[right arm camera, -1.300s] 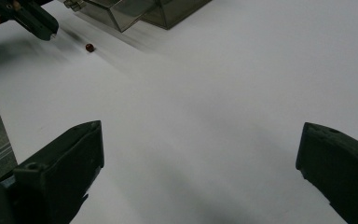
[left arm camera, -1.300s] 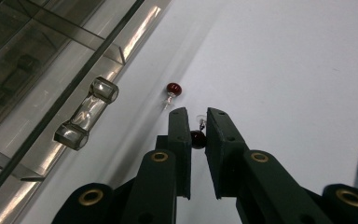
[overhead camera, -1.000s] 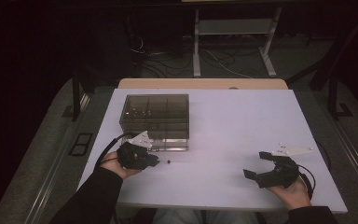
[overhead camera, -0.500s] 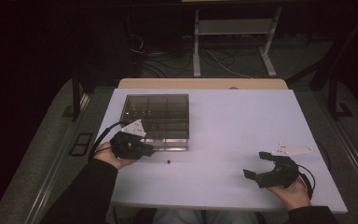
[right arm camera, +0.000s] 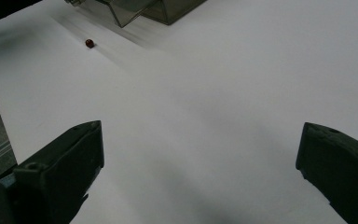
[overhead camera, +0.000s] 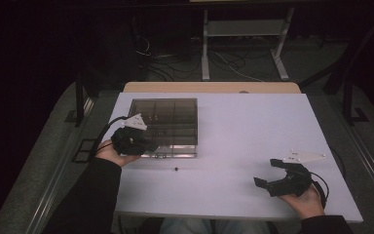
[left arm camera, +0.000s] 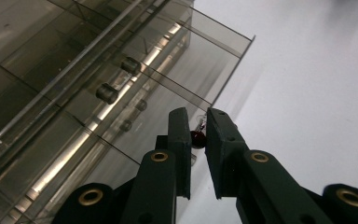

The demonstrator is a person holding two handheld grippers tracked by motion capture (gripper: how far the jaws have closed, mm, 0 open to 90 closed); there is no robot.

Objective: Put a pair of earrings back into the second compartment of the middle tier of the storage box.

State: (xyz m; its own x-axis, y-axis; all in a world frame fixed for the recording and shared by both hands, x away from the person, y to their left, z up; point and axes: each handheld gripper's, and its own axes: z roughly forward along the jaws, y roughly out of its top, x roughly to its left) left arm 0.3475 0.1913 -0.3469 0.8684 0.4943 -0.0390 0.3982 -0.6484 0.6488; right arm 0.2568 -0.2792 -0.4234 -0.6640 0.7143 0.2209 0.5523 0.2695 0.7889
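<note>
A smoky clear compartment box (overhead camera: 191, 127) lies on the white table (overhead camera: 253, 126) at the left. My left gripper (overhead camera: 148, 145) hovers over the box's near left corner. In the left gripper view its jaws (left arm camera: 198, 116) are shut on a small dark red bead (left arm camera: 197, 138) above a front compartment of the box (left arm camera: 74, 70). A second red bead (overhead camera: 176, 169) lies loose on the table just in front of the box, seen far off in the right gripper view (right arm camera: 89, 43). My right gripper (overhead camera: 267, 171) rests near the table's front right, open and with nothing between its jaws (right arm camera: 200, 140).
Two small dark cylinders (left arm camera: 107, 93) sit along a divider inside the box. The box's corner (right arm camera: 168, 9) shows at the top of the right gripper view. A metal stand (overhead camera: 243, 29) and cables lie on the floor beyond the table's wooden far edge (overhead camera: 209, 87).
My left hand has risen from the table in front of the box and moved up over the box's near left corner. The right hand and the loose bead have stayed put.
</note>
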